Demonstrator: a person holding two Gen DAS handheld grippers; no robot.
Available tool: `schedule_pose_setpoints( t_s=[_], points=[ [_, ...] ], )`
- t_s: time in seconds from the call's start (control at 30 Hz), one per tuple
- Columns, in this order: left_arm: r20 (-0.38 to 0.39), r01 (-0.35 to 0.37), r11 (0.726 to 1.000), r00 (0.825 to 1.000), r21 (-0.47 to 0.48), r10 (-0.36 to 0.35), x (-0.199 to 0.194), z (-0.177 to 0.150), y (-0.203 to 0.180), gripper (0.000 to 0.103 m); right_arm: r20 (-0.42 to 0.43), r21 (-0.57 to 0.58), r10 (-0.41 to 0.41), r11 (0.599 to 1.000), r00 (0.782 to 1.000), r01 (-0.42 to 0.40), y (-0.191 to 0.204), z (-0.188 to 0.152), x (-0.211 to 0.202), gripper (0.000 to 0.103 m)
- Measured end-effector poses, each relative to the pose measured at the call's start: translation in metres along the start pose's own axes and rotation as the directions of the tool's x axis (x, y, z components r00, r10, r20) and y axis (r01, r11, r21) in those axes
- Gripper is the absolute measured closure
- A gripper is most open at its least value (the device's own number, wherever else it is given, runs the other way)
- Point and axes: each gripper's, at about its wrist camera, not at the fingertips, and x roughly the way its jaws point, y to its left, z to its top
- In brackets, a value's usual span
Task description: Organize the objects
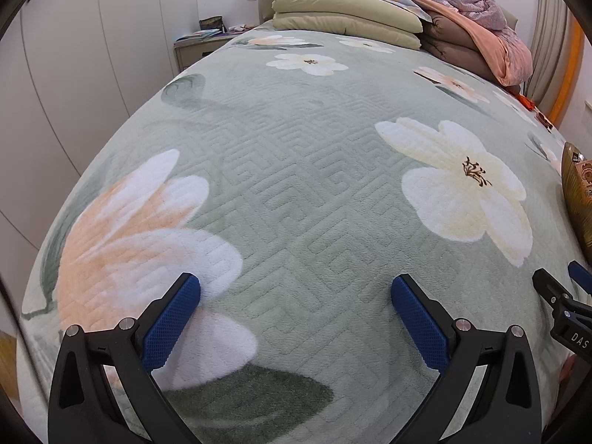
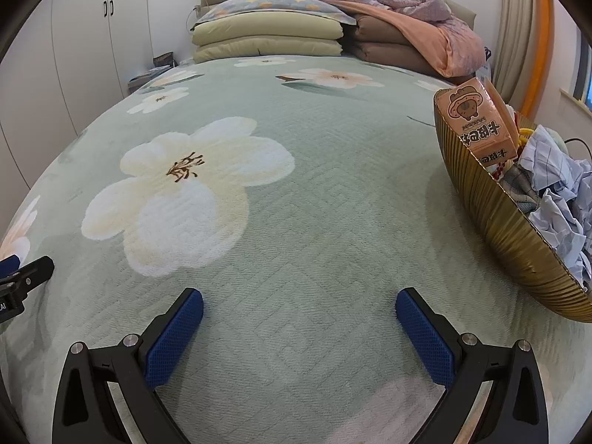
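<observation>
Left wrist view first: the left gripper point(image 1: 296, 307) hovered low over the bed w/ its jaws spread wide, nothing between the 2 blue pads point(image 1: 174, 325). Under it was the green floral blanket point(image 1: 296, 170), pretty much bare across the middle, so lots of open room straight ahead. I counted 2 big flowers close by, one peachy on the left, one cream on the right, plus a few smaller ones further back. At the head of the bed: 3 stacked pillows point(image 1: 344, 11), and beside them a heap of folded quilts point(image 1: 473, 26) w/ a pink/purple one draped on top. A nightstand point(image 1: 196, 50) sat past the bed's left edge, white wardrobe doors point(image 1: 92, 55) beyond that. Far right edge showed just a sliver of the gold bowl point(image 1: 577, 199), and below it the tip of the right gripper point(image 1: 562, 296).

Right wrist view: the right gripper point(image 2: 299, 322) was also wide open, empty, same 2 blue pads point(image 2: 177, 336), hanging just over the blanket. The gold ribbed bowl sat on the bed to the right, near the bed's right side, tilted a bit in this view. Inside it: 1 pink snack box point(image 2: 477, 122) w/ a cartoon animal, leaning against the back rim, and crumpled blue-checked paper or cloth point(image 2: 558, 192), can't tell which, plus smth yellow and red half hidden. The blanket left of the bowl was all free. The left gripper's tip poked in at the left edge.
</observation>
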Motion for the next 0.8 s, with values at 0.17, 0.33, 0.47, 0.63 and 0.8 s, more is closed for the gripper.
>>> schedule_pose_setpoints(
  t_s=[0.17, 0.33, 0.47, 0.63, 0.8],
  points=[
    [0.000, 0.001, 1.000, 1.000, 0.000, -0.001, 0.000, 0.000, 0.000, 0.000, 0.001, 0.004, 0.006, 1.000, 1.000, -0.006, -0.001, 0.000, 0.001, 0.000],
    [-0.009, -0.039, 0.999, 0.999, 0.022, 0.039, 0.001, 0.002, -0.007, 0.000, 0.003, 0.007, 0.011, 1.000, 1.000, -0.011, -0.002, 0.000, 0.001, 0.000],
    [-0.007, -0.016, 1.000, 1.000, 0.000, 0.016, 0.001, 0.002, -0.003, 0.000, 0.004, 0.007, 0.012, 1.000, 1.000, -0.012, -0.002, 0.000, 0.001, 0.000],
    [-0.009, -0.025, 1.000, 1.000, 0.004, 0.025, -0.001, 0.000, -0.002, 0.000, 0.004, 0.006, 0.012, 1.000, 1.000, -0.012, -0.002, 0.000, 0.001, 0.000],
    [-0.008, 0.000, 1.000, 1.000, -0.008, 0.000, -0.002, 0.000, 0.004, 0.000, 0.004, 0.006, 0.012, 1.000, 1.000, -0.012, -0.002, 0.000, 0.001, 0.000]
  ],
)
